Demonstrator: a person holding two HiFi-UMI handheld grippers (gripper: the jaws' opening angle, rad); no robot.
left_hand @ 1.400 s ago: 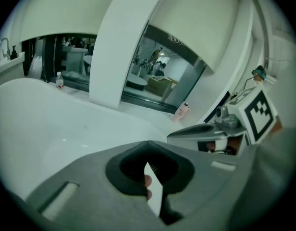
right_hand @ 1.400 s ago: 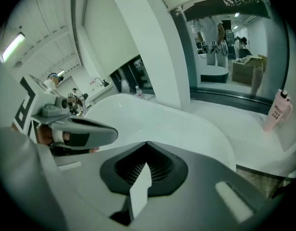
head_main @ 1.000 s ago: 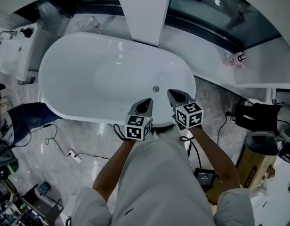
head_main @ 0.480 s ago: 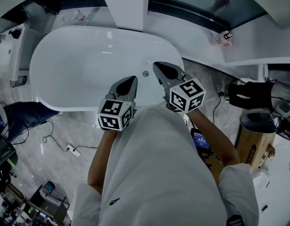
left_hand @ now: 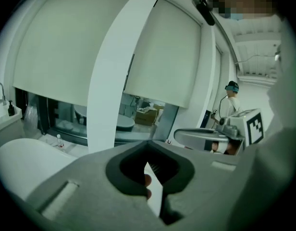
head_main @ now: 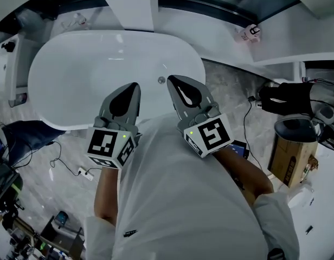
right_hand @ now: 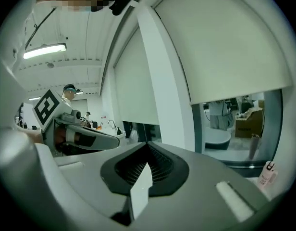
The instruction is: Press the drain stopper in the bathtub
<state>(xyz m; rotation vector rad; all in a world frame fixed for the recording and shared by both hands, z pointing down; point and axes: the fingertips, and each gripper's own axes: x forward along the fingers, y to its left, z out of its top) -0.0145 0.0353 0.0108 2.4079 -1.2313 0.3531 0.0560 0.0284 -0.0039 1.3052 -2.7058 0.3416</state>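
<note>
I hold both tongs up in front of my white-shirted chest, at the near rim of the white oval freestanding bathtub. The left tongs have their grey jaws closed tip to tip, leaving only the dark-rimmed hollow behind the tips, and they grip nothing. The right tongs are the same: jaws together at the tips and nothing between them. Each carries its black-and-white marker cube on the end nearest me.

The small round metal drain stopper sits in the tub's floor towards its right end. From my head view it lies in the gap between the two tips, just beside the tip of the right tongs. Neither gripper view shows the stopper. Both look level across the room at pale roller blinds and a white upright pillar, with a window strip below them.

The tub stands on a grey marbled floor. Black cables trail over the floor to my left, and a brown cardboard box stands to my right. A small white bottle sits on the white ledge beyond the tub's right end.
</note>
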